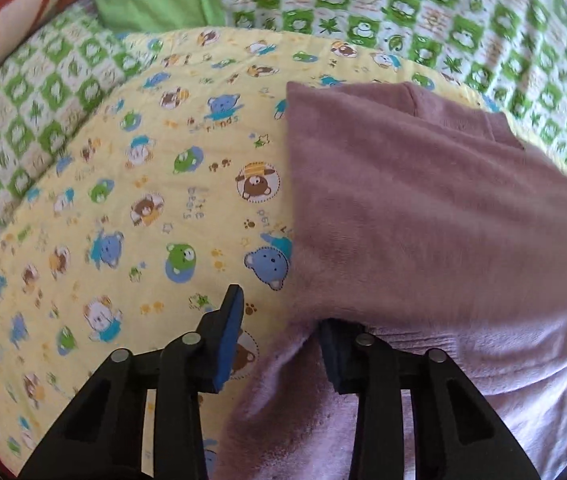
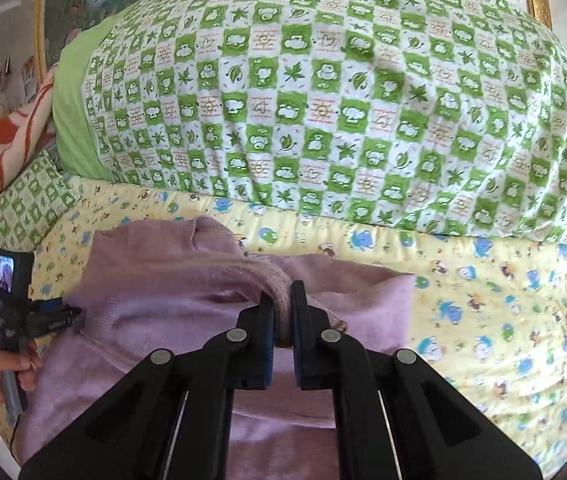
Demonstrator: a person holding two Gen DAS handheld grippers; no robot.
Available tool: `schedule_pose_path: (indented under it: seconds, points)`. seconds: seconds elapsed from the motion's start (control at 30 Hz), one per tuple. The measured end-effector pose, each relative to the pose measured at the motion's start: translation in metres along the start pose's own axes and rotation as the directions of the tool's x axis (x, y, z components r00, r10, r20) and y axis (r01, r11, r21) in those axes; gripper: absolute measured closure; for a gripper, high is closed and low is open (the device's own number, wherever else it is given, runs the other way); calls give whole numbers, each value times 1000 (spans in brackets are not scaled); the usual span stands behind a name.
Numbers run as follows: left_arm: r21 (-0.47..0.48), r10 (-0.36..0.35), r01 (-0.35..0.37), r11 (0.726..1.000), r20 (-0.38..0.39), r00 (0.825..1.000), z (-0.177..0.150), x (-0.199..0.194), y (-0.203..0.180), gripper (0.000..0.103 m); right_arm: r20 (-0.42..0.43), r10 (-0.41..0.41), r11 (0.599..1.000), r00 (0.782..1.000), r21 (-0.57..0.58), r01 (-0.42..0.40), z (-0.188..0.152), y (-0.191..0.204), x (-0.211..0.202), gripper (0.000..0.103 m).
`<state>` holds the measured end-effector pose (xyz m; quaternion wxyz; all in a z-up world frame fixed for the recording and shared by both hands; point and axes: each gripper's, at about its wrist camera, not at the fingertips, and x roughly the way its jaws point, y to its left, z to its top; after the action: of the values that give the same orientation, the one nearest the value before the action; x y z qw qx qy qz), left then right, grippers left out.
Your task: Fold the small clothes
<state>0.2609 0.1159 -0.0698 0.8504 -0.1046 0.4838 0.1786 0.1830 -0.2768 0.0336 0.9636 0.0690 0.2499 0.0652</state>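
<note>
The right gripper (image 2: 282,312) is clamped on the lilac sweater's (image 2: 155,312) cuff; the left gripper (image 1: 279,332), angled down, seemingly pinches its edge loosely.

A mauve sweater (image 2: 155,320) of soft, fuzzy knit lies on the bed, spread over a yellow sheet printed with small bears. In the right wrist view its body fills the middle and the 7 o'clock part of the picture, and the round neck sits at 11 o'clock of the body. One sleeve is drawn across the chest towards 5 o'clock, its ribbed cuff (image 2: 281,312) raised off the body. In the left wrist view the sweater (image 1: 423,208) covers the 3 to 6 o'clock side, its straight edge running towards 12 o'clock.
</note>
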Motion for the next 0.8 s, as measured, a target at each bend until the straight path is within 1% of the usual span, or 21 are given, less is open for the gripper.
schedule_pose_path:
  seconds: [0.03,0.07,0.13,0.2,0.27,0.33,0.37,0.47,0.5,0.57,0.6,0.63,0.67,0.73,0.8]
  points:
    - [-6,-5,5,1000,-8,1000,-2,0,0,70,-19,-13,1000,1000,-14,12,-5,-4,4,95]
    - [-11,-8,7,1000,-15,1000,-2,2,1,70,-57,-18,1000,998,-15,17,-14,-8,12,95]
    - [-28,-17,17,999,-28,999,-5,3,4,71,-137,-11,1000,990,14,13,-38,-19,29,95]
    - [-50,-31,29,998,-37,999,-6,4,8,71,-191,-16,1000,981,11,19,-60,-21,40,95]
    - [-81,-51,47,996,-43,998,-5,5,13,71,-225,-7,1000,974,22,12,-73,-21,45,95]
    - [-116,-70,65,991,-41,997,-2,3,20,71,-234,-7,1000,972,2,8,-80,-19,44,95]
    - [-129,-79,73,989,-40,996,-1,3,22,71,-223,-8,1000,975,-11,6,-76,-19,41,95]
    - [-154,-98,92,984,-36,994,-2,3,27,71,-139,-10,999,990,-49,3,-55,-17,23,95]
    - [-156,-100,94,983,-36,994,-3,3,27,71,-134,-16,998,991,-64,8,-49,-16,22,95]
    - [-157,-99,92,983,-41,994,-6,4,29,71,-149,-32,994,988,-108,16,-48,-9,28,95]
    - [-158,-101,92,983,-44,994,-8,6,30,71,-165,-43,991,985,-134,21,-53,-7,32,95]
    - [-160,-102,93,983,-50,994,-10,7,31,71,-217,-50,988,975,-152,17,-59,-6,38,95]
    - [-160,-102,92,983,-53,993,-11,8,32,71,-248,-52,988,967,-157,12,-66,-7,44,95]
    - [-162,-111,101,982,-55,992,-13,10,36,71,-309,-56,989,949,-150,9,-81,-10,56,95]
    - [-155,-121,111,982,-55,991,-14,9,37,70,-352,-32,993,935,-114,-9,-90,-14,61,95]
